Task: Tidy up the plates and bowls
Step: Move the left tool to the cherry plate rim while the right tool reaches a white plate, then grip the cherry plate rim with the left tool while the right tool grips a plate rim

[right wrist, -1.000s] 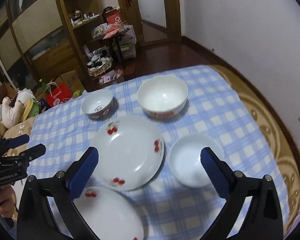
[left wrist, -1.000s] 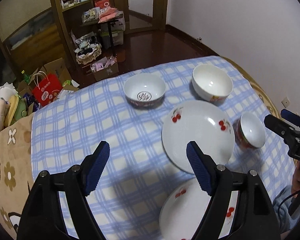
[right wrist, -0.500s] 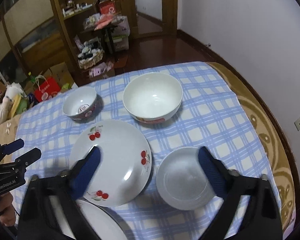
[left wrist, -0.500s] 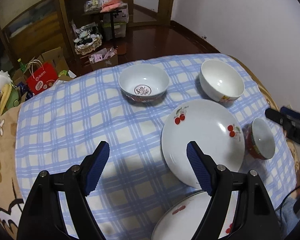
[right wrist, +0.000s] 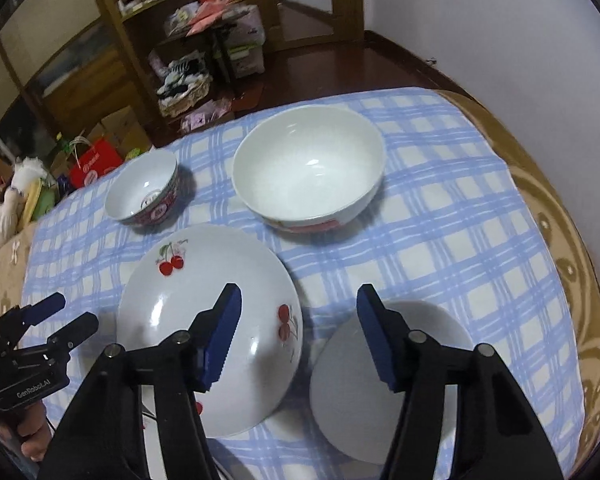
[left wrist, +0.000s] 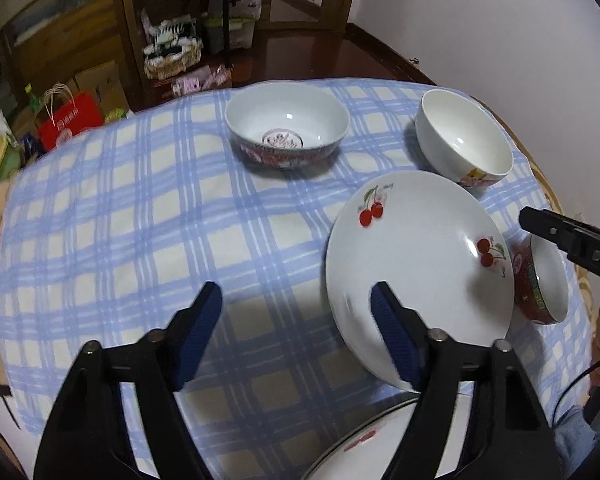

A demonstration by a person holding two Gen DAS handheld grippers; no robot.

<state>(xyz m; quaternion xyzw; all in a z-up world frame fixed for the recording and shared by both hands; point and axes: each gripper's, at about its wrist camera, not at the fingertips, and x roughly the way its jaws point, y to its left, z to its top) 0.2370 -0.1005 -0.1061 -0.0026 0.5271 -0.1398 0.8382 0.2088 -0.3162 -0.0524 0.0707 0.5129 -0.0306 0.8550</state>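
Your left gripper points steeply down over the blue-and-white checked tablecloth. Its jaws stand apart and have just been closing; only cloth shows between the blue pads, and the right pad overlaps the near-left rim of the white cherry-print plate without a visible grip. A second cherry-print plate lies at the bottom edge, under that gripper's frame. Beyond the plate stand a white bowl with a dark patterned outside and a plain white bowl with a printed figure.

Your right gripper also tilts steeply down, jaws apart and just closing. Between the pads lies cloth; the left pad overlaps the cherry plate, the right pad overlaps the small white bowl with a red outside. Neither is gripped.
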